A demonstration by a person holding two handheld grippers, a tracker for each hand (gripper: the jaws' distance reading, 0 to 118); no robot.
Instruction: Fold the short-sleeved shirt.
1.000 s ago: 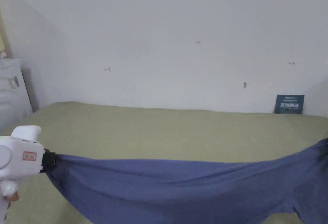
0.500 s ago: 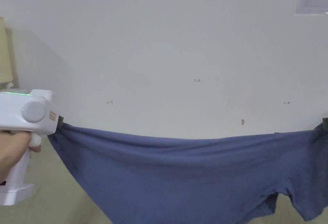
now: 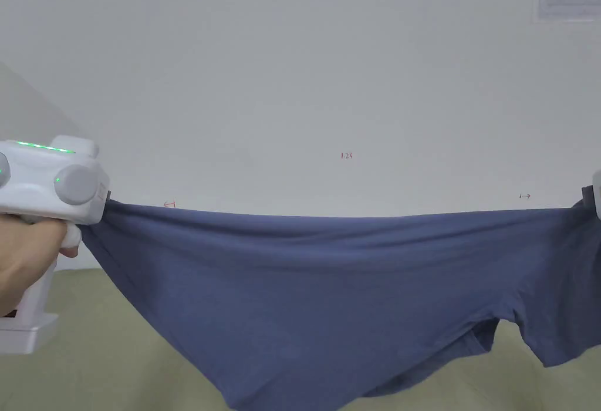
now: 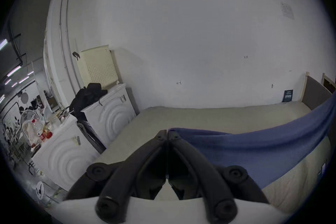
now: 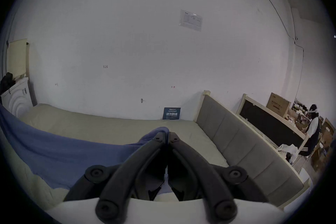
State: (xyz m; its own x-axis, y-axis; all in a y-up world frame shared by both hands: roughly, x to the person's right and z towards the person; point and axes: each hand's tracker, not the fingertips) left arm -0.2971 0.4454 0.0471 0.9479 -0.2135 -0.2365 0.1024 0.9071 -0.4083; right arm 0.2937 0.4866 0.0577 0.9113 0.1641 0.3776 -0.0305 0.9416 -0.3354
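In the head view I now hold the blue shirt (image 3: 328, 289) higher than a second ago: its top edge crosses the white wall (image 3: 293, 66) where the bed (image 3: 88, 365) showed before. My left tongs (image 3: 105, 209) and my right tongs (image 3: 587, 205) stretch it wide; one short sleeve hangs at lower right, above the olive bed.

In the left gripper view my left tongs (image 4: 167, 134) are pressed together, pinching the shirt's (image 4: 254, 148) corner. A white washing machine (image 4: 109, 115) with a black bag (image 4: 87, 97) on it stands beside the bed.

In the right gripper view my right tongs (image 5: 167, 134) pinch the shirt (image 5: 63, 151) too. A grey headboard (image 5: 245, 146) ends the bed; a person (image 5: 311, 129) stands far off
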